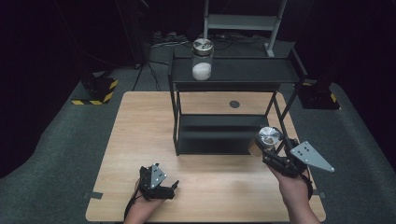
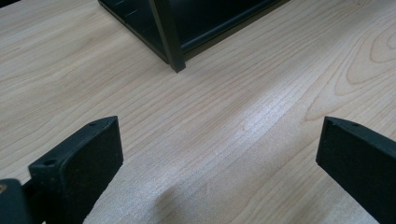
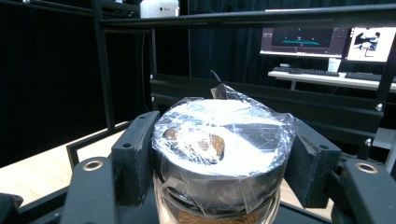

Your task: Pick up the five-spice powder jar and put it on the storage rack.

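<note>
Dim dark surroundings, tabletop lit (glare patches)

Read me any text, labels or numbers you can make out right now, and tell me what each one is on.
No text can be read.
Monitors in the background of the right gripper view: content too small and blurred to read.
Wrapped jar in the right hand-held gripper: no label visible.
Jar on the shelf's top: no label visible.

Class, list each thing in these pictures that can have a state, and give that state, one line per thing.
Left gripper: open, fingers apart over bare table.
Right gripper: shut on wrapped jar.
Wrapped jar: held off the table, lid covered in plastic film, brown contents.
Jar on shelf: upright, lidded, white contents.
Black shelf: standing on the table.
</note>
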Demonstrator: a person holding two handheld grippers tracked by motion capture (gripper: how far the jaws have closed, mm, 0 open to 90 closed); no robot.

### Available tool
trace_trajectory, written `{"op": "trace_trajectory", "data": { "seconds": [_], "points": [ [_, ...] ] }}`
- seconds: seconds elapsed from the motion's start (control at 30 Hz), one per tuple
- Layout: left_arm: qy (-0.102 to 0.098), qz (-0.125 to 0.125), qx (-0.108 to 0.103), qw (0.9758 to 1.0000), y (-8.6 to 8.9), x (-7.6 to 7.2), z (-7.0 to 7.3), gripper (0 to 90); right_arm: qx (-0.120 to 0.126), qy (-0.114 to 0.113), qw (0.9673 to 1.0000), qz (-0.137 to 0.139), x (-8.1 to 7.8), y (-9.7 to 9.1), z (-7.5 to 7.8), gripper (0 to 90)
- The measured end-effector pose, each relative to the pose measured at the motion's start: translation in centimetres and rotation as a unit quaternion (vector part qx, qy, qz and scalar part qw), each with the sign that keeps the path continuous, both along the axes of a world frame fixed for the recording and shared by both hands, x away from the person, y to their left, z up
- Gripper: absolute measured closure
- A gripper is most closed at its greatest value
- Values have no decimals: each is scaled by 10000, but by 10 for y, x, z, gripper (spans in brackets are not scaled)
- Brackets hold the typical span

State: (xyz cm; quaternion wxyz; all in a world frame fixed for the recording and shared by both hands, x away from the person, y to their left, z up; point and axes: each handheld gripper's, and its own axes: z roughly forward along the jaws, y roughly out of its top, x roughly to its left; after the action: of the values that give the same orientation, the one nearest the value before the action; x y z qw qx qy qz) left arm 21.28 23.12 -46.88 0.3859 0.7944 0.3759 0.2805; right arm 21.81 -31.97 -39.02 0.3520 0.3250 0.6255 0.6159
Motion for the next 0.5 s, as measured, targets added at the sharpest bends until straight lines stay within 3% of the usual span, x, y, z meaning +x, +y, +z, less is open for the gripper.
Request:
{"op": "trace_trajectory", "data": {
  "seconds": [0.5],
  "points": [
    [4,-13,-54,10000,2,0,0,9,-5,-206,9998,-4,10,12,24,338]
  ]
}}
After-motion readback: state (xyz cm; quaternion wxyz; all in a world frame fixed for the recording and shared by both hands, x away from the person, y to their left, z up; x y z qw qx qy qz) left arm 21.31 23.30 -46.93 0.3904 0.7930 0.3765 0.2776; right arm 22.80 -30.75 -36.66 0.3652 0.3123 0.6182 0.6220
